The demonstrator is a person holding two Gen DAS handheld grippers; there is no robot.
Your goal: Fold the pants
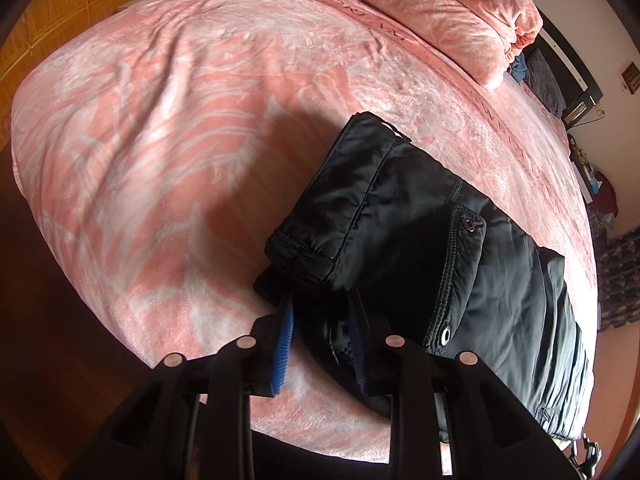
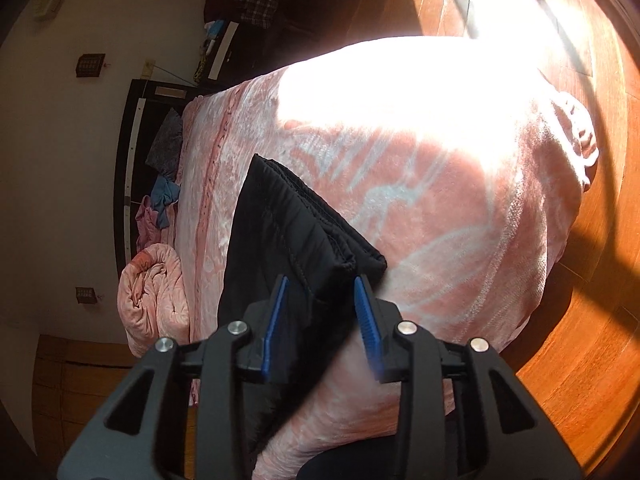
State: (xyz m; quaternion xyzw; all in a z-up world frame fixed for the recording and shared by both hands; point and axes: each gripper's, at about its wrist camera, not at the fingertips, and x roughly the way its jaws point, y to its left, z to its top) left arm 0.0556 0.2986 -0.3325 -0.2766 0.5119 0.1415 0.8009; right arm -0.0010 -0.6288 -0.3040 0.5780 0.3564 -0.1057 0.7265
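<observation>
The pants [image 1: 420, 248] are seen folded into a compact stack on the bed [image 1: 160, 120], little seemingly left, with the left claw [image 1: 320, 344] and right claw [image 2: 320, 308] each parted around an edge, neither gripping.

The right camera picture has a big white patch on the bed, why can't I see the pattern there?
In the right wrist view, sunlight washes the pink blanket out to plain white, and stripes of it cross the wooden floor. In the left wrist view the light is softer, the blanket's pattern shows, and a dark shadow lies beside the black pants. Both views bulge, so the bed looks round.
</observation>
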